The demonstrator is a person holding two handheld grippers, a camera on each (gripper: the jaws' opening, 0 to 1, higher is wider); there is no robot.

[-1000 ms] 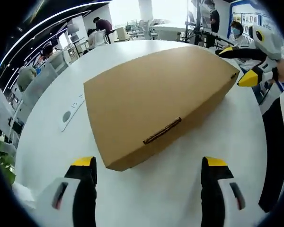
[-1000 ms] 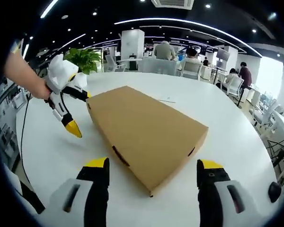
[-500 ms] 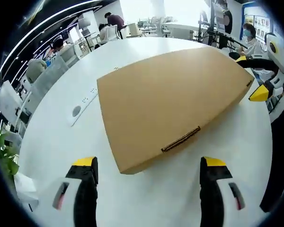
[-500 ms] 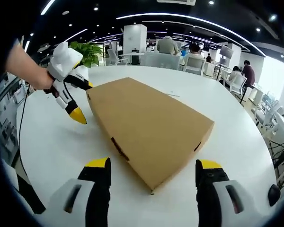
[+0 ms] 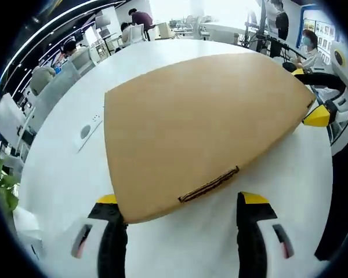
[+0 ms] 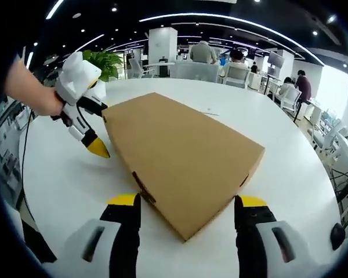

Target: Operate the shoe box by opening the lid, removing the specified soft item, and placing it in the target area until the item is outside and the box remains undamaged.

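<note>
Shoe box (image 5: 197,121) lies flat and closed on the round white surface (image 5: 64,168), its brown cardboard lid down and a tuck slot (image 5: 209,185) showing along the near edge in the left gripper view. At the left end of the box the left gripper (image 5: 180,231) faces that edge, jaws spread wide and holding nothing, one tip just beside the corner. At the opposite end the right gripper (image 6: 188,229) points at a corner, jaws likewise spread and empty. In the right gripper view the left gripper sits at the far corner, in a hand (image 6: 32,92). Judging by this, nothing is done: lid unopened, soft item unseen inside, placement left.
</note>
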